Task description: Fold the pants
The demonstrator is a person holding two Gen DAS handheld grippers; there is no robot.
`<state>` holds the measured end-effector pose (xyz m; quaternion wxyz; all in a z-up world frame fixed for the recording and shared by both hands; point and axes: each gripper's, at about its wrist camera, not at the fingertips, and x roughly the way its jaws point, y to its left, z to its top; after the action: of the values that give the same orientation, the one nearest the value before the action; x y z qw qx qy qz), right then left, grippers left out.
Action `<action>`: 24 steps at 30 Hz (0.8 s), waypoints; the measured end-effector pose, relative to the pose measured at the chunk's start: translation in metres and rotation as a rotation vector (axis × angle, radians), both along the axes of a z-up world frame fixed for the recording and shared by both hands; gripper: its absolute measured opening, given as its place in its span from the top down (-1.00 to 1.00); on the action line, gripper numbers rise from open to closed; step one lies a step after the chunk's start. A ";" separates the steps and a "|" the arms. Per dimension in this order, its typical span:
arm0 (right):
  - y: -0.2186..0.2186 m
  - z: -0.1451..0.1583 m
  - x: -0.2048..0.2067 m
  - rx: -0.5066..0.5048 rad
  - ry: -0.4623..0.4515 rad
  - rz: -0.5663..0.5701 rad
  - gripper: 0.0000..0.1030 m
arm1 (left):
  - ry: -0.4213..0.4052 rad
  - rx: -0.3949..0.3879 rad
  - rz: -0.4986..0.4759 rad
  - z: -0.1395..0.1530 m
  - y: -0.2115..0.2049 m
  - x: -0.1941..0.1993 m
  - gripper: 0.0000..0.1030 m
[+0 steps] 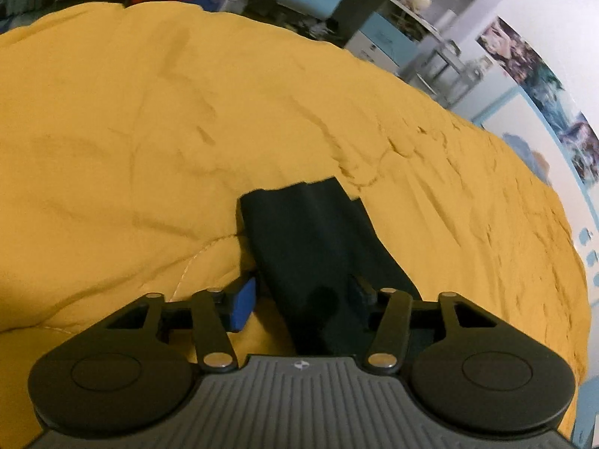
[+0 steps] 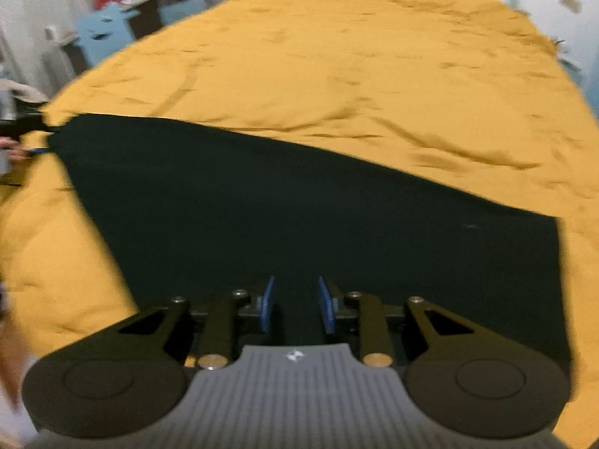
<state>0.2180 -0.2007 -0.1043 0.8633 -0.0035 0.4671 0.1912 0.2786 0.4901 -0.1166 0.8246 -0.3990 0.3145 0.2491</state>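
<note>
Dark pants (image 2: 299,202) lie spread flat across a yellow bedspread (image 2: 374,56), running from the near right to the far left. My right gripper (image 2: 295,305) is open, its blue pads apart just above the near part of the cloth. My left gripper (image 1: 303,293) is open, with one end of the pants (image 1: 314,239) lying between its wide-apart fingers over the yellow bedspread (image 1: 149,131). The left gripper also shows in the right wrist view (image 2: 26,138), at the far left end of the pants.
Blue and grey shelves (image 1: 374,18) with clutter stand beyond the bed's far edge. A white wall with pictures (image 1: 543,86) runs along the right. Blue furniture (image 2: 108,33) stands past the bed's left corner.
</note>
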 end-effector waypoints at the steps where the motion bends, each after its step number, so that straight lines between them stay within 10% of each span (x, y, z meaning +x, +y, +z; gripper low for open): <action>1: 0.008 -0.001 -0.001 0.023 0.009 0.023 0.55 | 0.002 0.003 0.006 -0.001 -0.001 -0.001 -0.02; 8: 0.045 -0.041 -0.007 -0.028 0.122 0.110 0.80 | -0.008 0.001 0.026 0.002 -0.001 0.000 0.88; 16: 0.018 -0.023 -0.003 0.008 0.079 0.027 0.76 | -0.211 0.091 -0.124 0.068 -0.041 -0.004 0.92; 24: -0.022 -0.009 -0.019 0.057 0.021 -0.063 0.71 | -0.334 0.433 -0.412 0.160 -0.180 -0.017 0.92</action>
<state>0.1994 -0.2228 -0.1129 0.8636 0.0379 0.4704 0.1774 0.2615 0.3099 0.0435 0.9632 -0.1778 0.1890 0.0695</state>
